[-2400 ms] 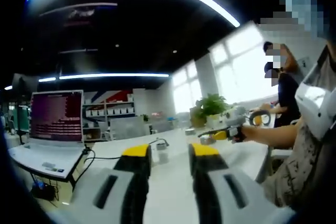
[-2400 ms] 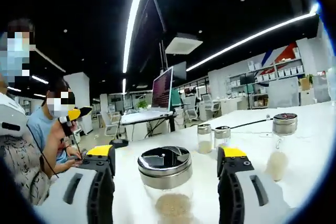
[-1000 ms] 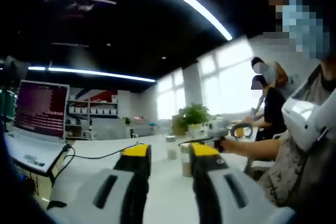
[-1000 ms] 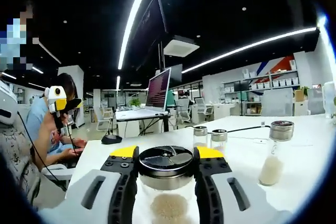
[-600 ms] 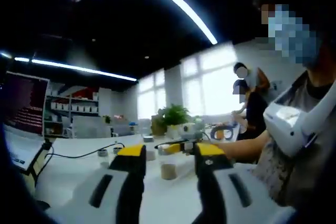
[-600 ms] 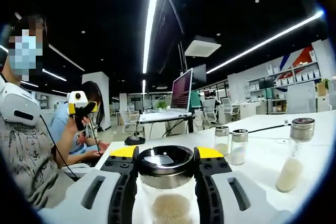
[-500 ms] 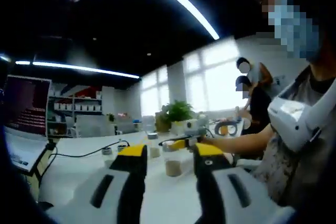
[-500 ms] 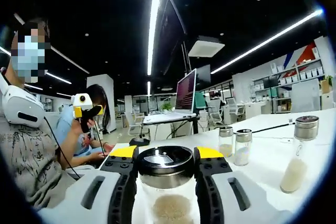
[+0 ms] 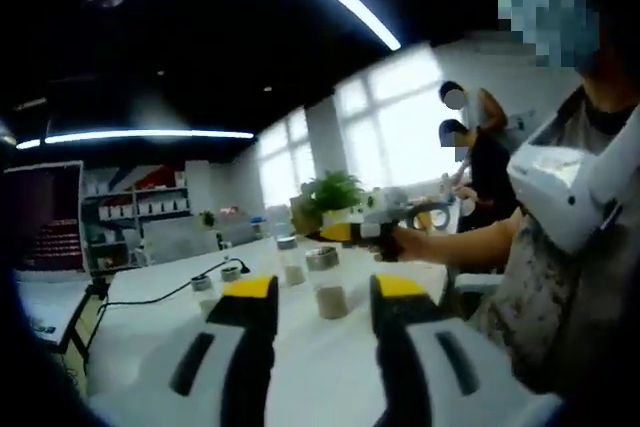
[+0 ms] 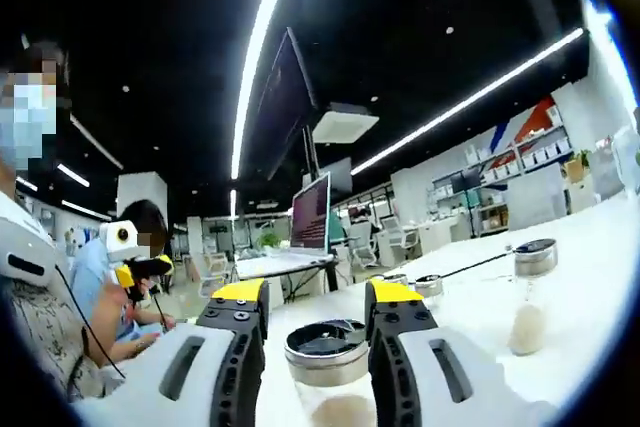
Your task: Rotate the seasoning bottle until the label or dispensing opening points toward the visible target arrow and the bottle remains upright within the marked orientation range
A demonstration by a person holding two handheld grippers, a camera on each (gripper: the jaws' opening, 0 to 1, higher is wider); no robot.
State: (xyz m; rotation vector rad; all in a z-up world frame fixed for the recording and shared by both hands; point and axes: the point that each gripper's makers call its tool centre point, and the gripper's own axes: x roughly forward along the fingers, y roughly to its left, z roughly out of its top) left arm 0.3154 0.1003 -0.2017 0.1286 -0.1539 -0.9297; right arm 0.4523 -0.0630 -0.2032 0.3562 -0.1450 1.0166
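The seasoning bottle [image 10: 327, 352] is clear glass with a steel cap and pale grains inside. It stands upright on the white table [image 10: 580, 277], low between the jaws of my right gripper [image 10: 317, 292]. The yellow fingertips [image 10: 240, 292] rise above its cap, and the jaws stand about a cap's width apart. In the left gripper view the same bottle [image 9: 327, 302] stands on the table with the right gripper [image 9: 336, 233] just above its cap, held by a hand. My left gripper [image 9: 323, 285] is open, nearer than the bottle, and holds nothing.
A taller bottle [image 10: 528, 297] and two short ones [image 10: 430, 285] stand farther along the table. A laptop [image 10: 310, 212] sits at the far end. In the left gripper view a black cable [image 9: 170, 292], another bottle [image 9: 290, 262] and a plant [image 9: 330, 197] show. People sit along one side.
The right gripper was shut on the bottle's cap; now the cap sits lower between the jaws, with the tips above it. The left gripper's view has swung toward the bottles.
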